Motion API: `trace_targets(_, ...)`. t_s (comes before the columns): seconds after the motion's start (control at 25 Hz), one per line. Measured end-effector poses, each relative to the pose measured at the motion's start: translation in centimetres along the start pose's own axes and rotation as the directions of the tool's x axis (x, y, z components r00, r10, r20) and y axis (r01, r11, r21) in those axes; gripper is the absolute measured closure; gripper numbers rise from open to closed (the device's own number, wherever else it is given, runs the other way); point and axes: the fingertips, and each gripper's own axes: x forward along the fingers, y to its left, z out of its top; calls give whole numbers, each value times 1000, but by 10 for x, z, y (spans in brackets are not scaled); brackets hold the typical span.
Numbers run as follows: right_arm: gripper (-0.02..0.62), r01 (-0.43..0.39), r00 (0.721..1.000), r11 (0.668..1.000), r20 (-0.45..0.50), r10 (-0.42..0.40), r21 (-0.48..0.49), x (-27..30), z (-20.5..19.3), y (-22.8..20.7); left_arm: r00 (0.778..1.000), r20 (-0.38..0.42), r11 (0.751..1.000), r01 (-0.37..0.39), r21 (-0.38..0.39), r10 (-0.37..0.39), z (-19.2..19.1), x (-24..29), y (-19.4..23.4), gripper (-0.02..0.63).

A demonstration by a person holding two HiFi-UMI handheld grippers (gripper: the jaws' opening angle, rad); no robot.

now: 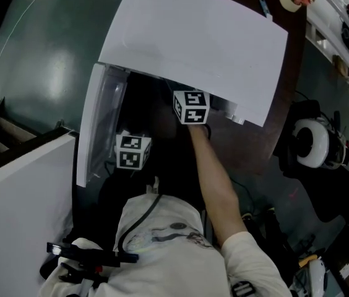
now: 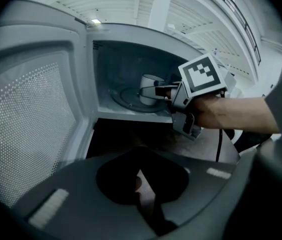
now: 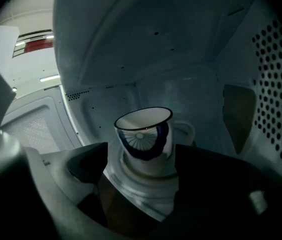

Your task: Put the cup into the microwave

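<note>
A: Start with the big thing.

B: A white microwave [image 1: 193,42] on a dark tabletop [image 1: 242,147], with its door [image 1: 94,129] swung open to the left. The person's bare forearm [image 1: 215,178] runs from the shirt up into the opening.

A: And the 2 grippers?

B: The right gripper [image 2: 157,90] is inside the cavity, its fingers closed against both sides of the cup [image 3: 143,134]. The left gripper [image 2: 138,156] hangs outside, below the open front, its fingers closed tip to tip on nothing.

A: Where is the cup?

B: Upright on the round turntable [image 2: 123,98], in the middle of the cavity.

A: How does it look?

B: White, with a thin dark line round the rim, a blue band of fanned spokes on the side, and 1 white handle [image 3: 187,130] on its far right.

A: Which view shows what?

B: The head view hides the cup under the microwave's top. The left gripper view shows it as small and plain, from outside. Only the right gripper view shows the pattern, and the dotted side wall [image 3: 276,84].
</note>
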Motion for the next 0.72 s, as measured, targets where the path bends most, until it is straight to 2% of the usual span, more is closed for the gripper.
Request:
trace_targets(0.28,187,-21,1000,1000,-20,21,-10,-46,-17,30,999,29,1000,20,11,-20,12,-8,-10,606)
trace_targets(0.36,209,-18,1000,1000,-17,18,-20,-63,-19,37,999,47,999,25,22,-26,18,-12,-14,606)
trace_targets(0.6,335,20,1000,998,-1,-20,-52,-112,-21,43,992,120,999,35,42,-39,35,-28,-22,606)
trace_targets(0.72,405,57,998,997,37,-55,-59,-135,-12,40,984,172,997,39,62,-49,48,-38,-28,606)
